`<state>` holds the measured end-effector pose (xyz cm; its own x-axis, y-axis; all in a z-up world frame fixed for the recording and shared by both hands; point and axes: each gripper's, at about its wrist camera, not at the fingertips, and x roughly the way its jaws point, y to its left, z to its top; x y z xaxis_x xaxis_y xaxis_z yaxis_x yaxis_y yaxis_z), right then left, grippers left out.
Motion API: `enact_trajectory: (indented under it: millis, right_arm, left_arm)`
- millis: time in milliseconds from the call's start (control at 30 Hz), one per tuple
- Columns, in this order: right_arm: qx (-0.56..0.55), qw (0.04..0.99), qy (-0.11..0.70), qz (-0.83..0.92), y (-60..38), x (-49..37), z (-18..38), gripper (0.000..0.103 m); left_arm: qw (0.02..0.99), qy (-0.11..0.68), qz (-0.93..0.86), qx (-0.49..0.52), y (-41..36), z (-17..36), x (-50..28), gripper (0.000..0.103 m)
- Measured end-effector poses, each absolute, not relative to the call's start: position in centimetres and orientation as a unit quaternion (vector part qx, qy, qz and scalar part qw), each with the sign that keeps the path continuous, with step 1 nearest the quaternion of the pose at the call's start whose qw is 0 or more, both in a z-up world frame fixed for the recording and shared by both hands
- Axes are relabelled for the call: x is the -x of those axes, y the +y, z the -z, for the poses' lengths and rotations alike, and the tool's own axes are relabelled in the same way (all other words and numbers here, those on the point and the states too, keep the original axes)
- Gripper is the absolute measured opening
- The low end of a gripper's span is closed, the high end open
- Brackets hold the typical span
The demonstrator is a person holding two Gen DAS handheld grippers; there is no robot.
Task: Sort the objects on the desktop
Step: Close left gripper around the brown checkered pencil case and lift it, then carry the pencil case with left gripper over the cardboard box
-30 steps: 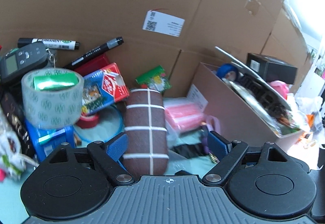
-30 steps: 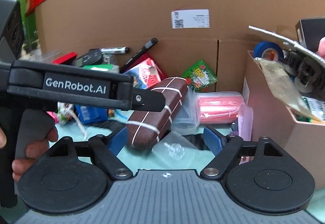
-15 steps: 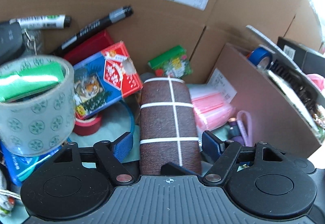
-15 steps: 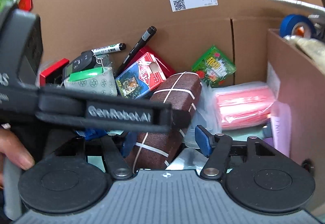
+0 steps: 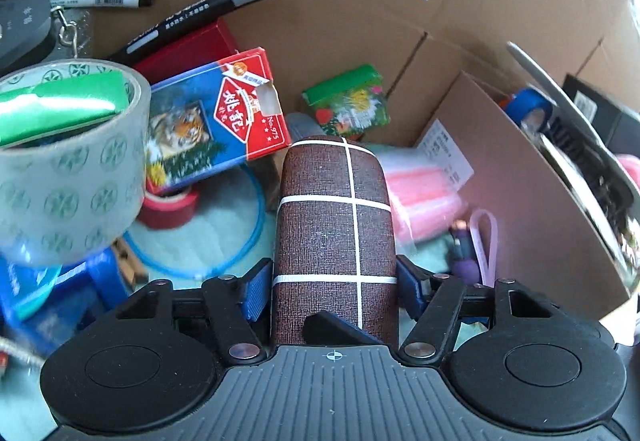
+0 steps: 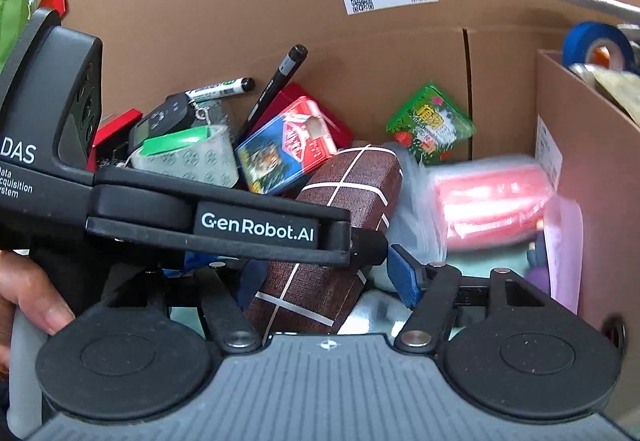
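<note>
A brown case with white grid lines (image 5: 334, 225) lies on the teal mat among clutter. My left gripper (image 5: 332, 289) has its blue pads against both sides of the case's near end, shut on it. In the right wrist view the same case (image 6: 340, 225) lies diagonally, with the left gripper's black body (image 6: 200, 217) across it. My right gripper (image 6: 324, 281) is open around the case's near end, its right pad (image 6: 404, 277) apart from the case; its left pad is hidden behind the left gripper.
A clear tape roll (image 5: 68, 161), playing-card box (image 5: 216, 121), red tape (image 5: 172, 205), black markers (image 5: 200, 17), green packet (image 5: 348, 105) and pink bag (image 5: 424, 193) crowd the mat. A full cardboard box (image 5: 520, 201) stands at right. Cardboard walls (image 5: 320, 1) stand behind.
My left gripper has moved forward over the brown case and closed its pads onto it. My right gripper has moved in closer to the case from the right.
</note>
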<state>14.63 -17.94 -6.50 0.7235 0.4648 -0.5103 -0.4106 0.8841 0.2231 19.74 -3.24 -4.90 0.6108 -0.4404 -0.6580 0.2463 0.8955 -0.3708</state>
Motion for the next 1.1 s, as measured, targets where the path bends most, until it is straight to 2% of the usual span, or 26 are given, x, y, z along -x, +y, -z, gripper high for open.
enact_trajectory:
  millis: [300,400,800,1100]
  right_arm:
    - [-0.101,0.913,0.314,-0.241,-19.8,-11.4,6.9,0.069]
    - [-0.109,0.909,0.318,-0.245,-20.4,-10.4,6.6,0.060]
    - [-0.089,0.940,0.231,-0.233,-23.7,-5.0,1.5,0.060]
    - [-0.081,0.966,0.155,-0.191,-28.9,-1.4,-2.6,0.057]
  left_arm:
    - [0.887,0.413,0.184,0.096,-5.2,4.6,-16.4,0.066]
    - [0.890,0.406,0.181,0.097,-5.7,4.1,-14.8,0.065]
    - [0.919,0.329,0.203,0.082,-9.1,-1.9,-9.6,0.065]
    - [0.926,0.276,0.249,0.073,-15.6,-6.8,-7.6,0.064]
